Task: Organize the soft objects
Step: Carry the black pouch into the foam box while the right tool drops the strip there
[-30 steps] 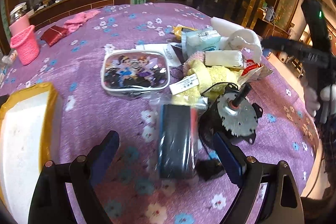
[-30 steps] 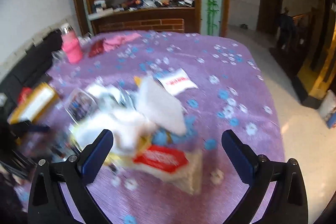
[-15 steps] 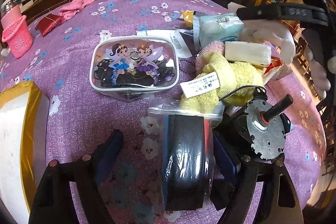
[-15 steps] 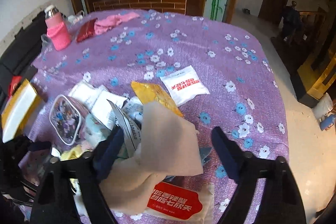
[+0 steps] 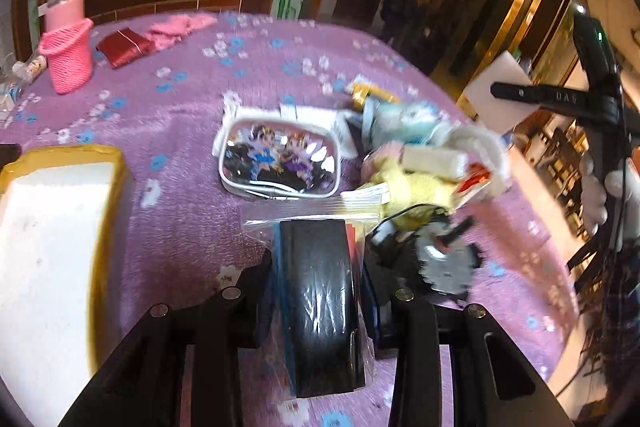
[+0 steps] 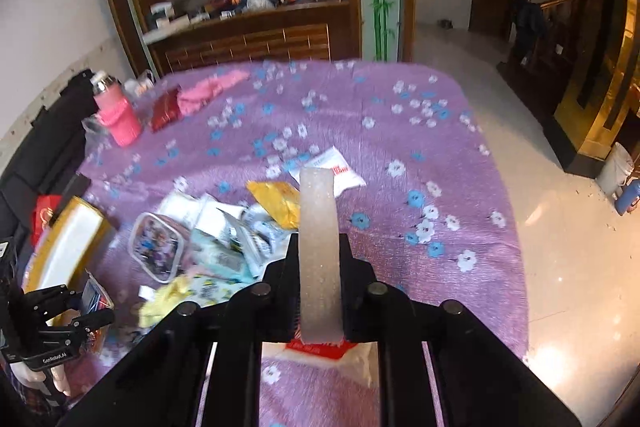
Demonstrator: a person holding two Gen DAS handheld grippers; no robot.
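Nearest, our left gripper [image 5: 316, 291], jaws just closed, clamps a bagged black pad [image 5: 318, 303] above the purple cloth [image 5: 192, 195]. Our right gripper [image 6: 320, 287], jaws just closed, pinches a white sponge [image 6: 318, 239] edge-on, lifted over a red-labelled packet [image 6: 320, 347]. Beyond lie the cartoon pouch [image 5: 276, 159], yellow plush [image 5: 416, 187] and motor [image 5: 444, 263]; farthest, a pink holder [image 5: 70, 61].

Purple tablecloth [image 6: 400, 131], blue-white flowers; pink knitted holder [image 5: 70, 61]; yellow plush [image 5: 416, 183]; white sponge [image 6: 318, 243]; pouch [image 5: 278, 157] print, possibly cartoon girls.
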